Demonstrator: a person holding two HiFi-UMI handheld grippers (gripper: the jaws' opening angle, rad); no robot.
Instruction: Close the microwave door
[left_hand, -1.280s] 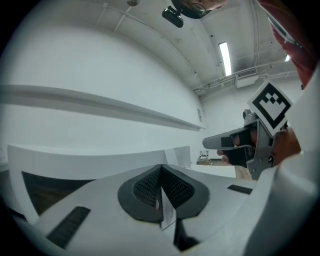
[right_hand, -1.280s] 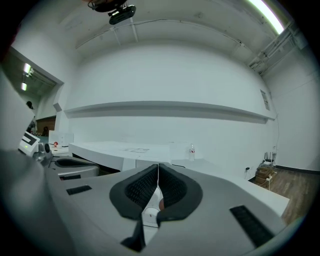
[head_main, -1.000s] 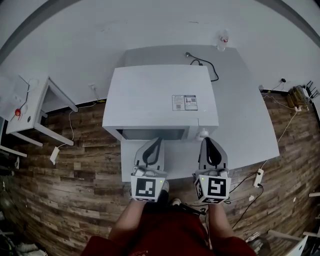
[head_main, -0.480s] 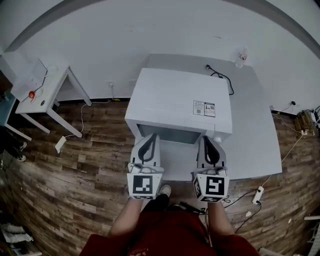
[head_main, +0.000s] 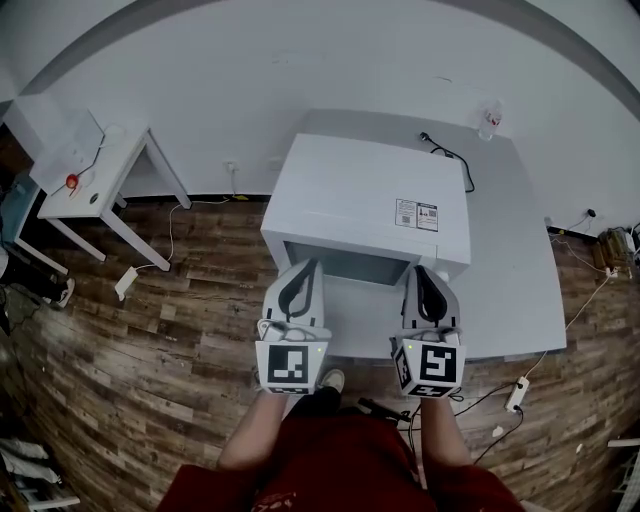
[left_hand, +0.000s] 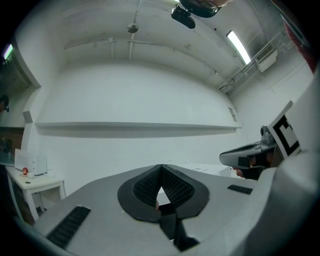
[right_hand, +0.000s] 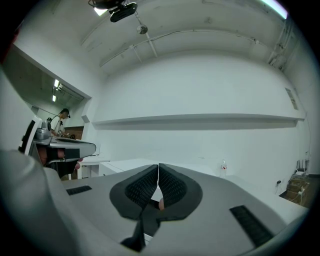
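A white microwave (head_main: 365, 200) stands on a pale grey table (head_main: 510, 250). Its front with the dark window (head_main: 345, 263) faces me, and the door looks flush with the body. My left gripper (head_main: 308, 268) and right gripper (head_main: 425, 275) hover side by side just before that front, at its left and right ends. Both are shut with nothing between the pads. In the left gripper view the closed tips (left_hand: 160, 167) point over the microwave top (left_hand: 202, 170). The right gripper view has its closed tips (right_hand: 158, 166) before the same white top (right_hand: 128, 164).
A small white side table (head_main: 95, 165) stands on the wooden floor at the left. A water bottle (head_main: 489, 118) and a black cable (head_main: 450, 155) lie at the table's back. A power strip (head_main: 517, 393) is on the floor at the right. A person (right_hand: 60, 120) stands far off.
Both grippers have risen a little and come closer to the microwave front. The head view has shifted, so the microwave sits further right. Both stay shut.
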